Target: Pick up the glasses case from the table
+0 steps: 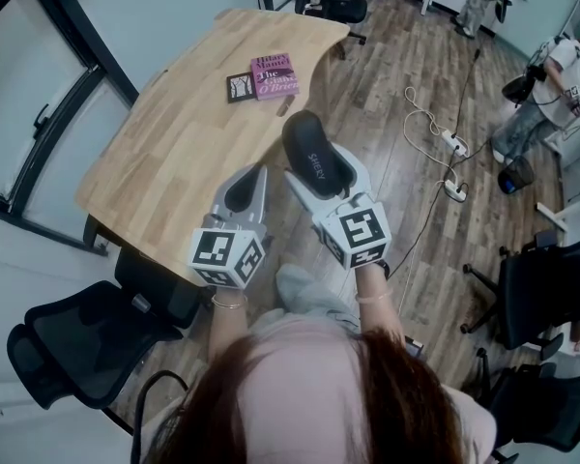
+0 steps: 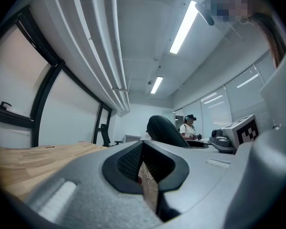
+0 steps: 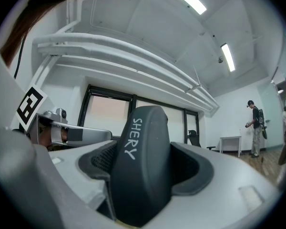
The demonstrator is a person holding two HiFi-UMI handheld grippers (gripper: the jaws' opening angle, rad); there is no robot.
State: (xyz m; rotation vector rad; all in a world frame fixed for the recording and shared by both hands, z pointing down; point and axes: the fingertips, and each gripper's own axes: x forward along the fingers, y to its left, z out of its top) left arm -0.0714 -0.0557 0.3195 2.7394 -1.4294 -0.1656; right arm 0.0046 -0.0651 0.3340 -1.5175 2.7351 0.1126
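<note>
R gripper (image 1: 318, 176) points up near the table (image 1: 179, 148) edge, clamped on 1 glasses case (image 1: 315, 151). L gripper (image 1: 244, 190) at the same edge, jaws together, empty. 1 book (image 1: 275, 74) on table.

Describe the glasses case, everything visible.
The glasses case is a dark grey, matte, rounded oblong shell with white SHERY lettering along one side. It looks closed. It stands on end between the jaws of the right gripper, which are shut on its lower part, holding it off the wooden table. Nothing else touches it.
</note>
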